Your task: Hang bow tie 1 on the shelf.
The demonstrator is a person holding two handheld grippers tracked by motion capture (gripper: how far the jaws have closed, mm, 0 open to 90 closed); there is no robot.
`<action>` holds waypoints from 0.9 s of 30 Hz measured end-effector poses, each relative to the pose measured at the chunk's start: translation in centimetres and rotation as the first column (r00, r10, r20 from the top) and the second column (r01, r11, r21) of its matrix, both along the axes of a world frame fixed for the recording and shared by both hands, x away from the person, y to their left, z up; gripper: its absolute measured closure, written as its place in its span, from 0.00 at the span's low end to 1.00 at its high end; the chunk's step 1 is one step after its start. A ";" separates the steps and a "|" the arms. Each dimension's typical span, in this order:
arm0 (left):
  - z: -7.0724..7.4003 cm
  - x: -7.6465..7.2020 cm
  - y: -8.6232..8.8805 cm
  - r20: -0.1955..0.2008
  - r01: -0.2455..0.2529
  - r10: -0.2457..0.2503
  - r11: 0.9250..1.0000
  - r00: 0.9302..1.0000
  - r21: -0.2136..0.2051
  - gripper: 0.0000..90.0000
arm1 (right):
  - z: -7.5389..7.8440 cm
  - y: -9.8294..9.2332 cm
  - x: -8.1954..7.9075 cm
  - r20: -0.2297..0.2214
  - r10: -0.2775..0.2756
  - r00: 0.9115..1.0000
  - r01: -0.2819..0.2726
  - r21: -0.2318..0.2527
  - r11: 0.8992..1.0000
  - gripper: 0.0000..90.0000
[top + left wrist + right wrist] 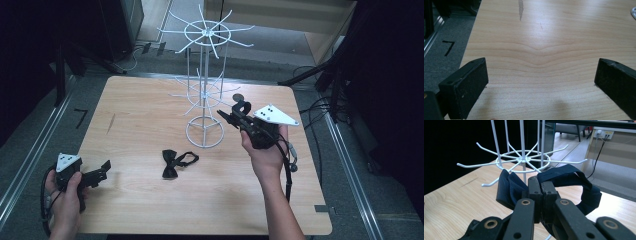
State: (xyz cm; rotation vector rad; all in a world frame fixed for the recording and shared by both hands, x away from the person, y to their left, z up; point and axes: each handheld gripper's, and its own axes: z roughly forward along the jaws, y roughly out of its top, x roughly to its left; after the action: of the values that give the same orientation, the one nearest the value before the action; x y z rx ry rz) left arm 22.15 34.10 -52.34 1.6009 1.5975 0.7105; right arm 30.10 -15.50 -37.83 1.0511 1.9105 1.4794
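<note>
A white wire display rack [205, 75] with hooked arms stands on the wooden table [150, 200]. My right gripper [226, 117] is shut on a dark bow tie [242, 108] and holds it just right of the rack's lower ring of arms. In the right gripper view that bow tie [510, 188] is pinched between the jaws, its strap loop [584, 187] hanging to the right, with the rack's lower arms [524, 161] close ahead. A second black bow tie [175, 162] lies on the table in front of the rack's base. My left gripper [102, 172] rests open near the table's left front edge, nothing between its pads [471, 86].
The rack's round base [205, 131] sits at mid-table. Grey floor with metal rails [30, 150] runs along both sides. Cables [320, 107] lie past the right edge. Bare tabletop [541, 45] stretches ahead of the left gripper.
</note>
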 end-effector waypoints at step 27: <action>0.0 0.0 0.1 0.001 -0.001 0.001 1.000 1.000 -0.002 0.00 | -2.1 2.6 2.9 -0.062 0.023 0.998 -0.026 -0.045 0.999 1.00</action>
State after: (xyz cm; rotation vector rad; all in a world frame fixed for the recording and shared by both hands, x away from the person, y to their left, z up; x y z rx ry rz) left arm 22.18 34.18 -52.34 1.5981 1.5975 0.7098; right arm 33.00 -12.95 -39.91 1.0675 1.9971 1.4252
